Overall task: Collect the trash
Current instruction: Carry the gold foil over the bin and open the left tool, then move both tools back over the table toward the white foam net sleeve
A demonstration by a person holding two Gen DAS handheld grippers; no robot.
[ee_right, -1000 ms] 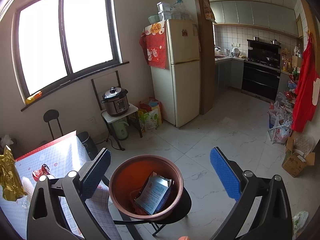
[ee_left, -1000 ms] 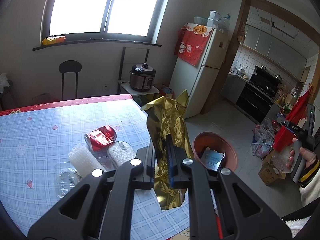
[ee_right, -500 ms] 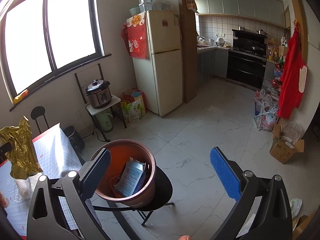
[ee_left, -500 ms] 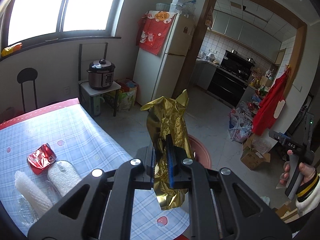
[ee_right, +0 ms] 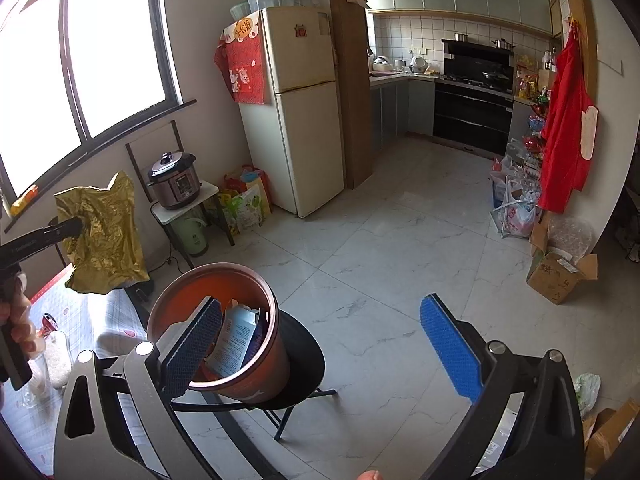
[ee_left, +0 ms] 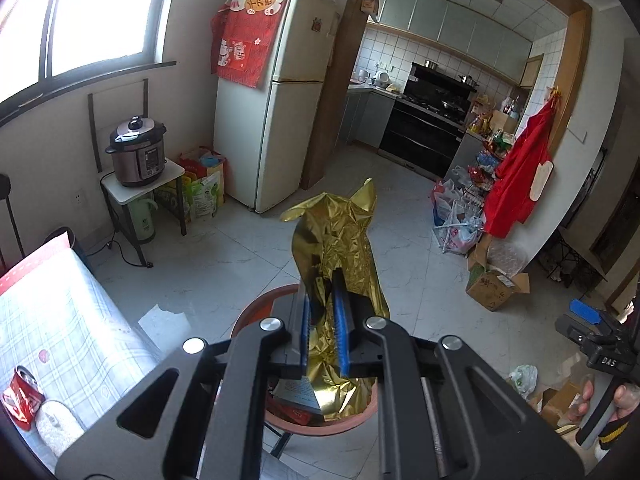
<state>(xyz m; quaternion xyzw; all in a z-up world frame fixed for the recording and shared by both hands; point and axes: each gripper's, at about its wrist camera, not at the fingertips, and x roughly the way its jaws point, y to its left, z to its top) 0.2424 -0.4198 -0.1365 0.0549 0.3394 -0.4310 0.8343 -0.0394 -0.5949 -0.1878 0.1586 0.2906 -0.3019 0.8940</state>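
Observation:
My left gripper (ee_left: 324,300) is shut on a crumpled gold foil wrapper (ee_left: 340,248) and holds it over the brown bin (ee_left: 256,312). In the right wrist view the gold wrapper (ee_right: 104,236) hangs in the left gripper's fingers (ee_right: 66,226), up and to the left of the bin (ee_right: 240,376). The bin stands on a black stool (ee_right: 304,360) and holds a blue-white carton (ee_right: 236,336). My right gripper (ee_right: 320,344) is open and empty, near the bin's right side.
The table with a checked cloth (ee_left: 68,328) is at the left, with a crushed red can (ee_left: 22,396) and a white foam piece (ee_left: 60,424) on it. A cardboard box (ee_left: 496,284), bags (ee_left: 456,220) and a fridge (ee_left: 276,112) stand around the tiled floor.
My left gripper has swung right from above the table to above the bin, still holding the gold wrapper. The right gripper has drifted right and stays open.

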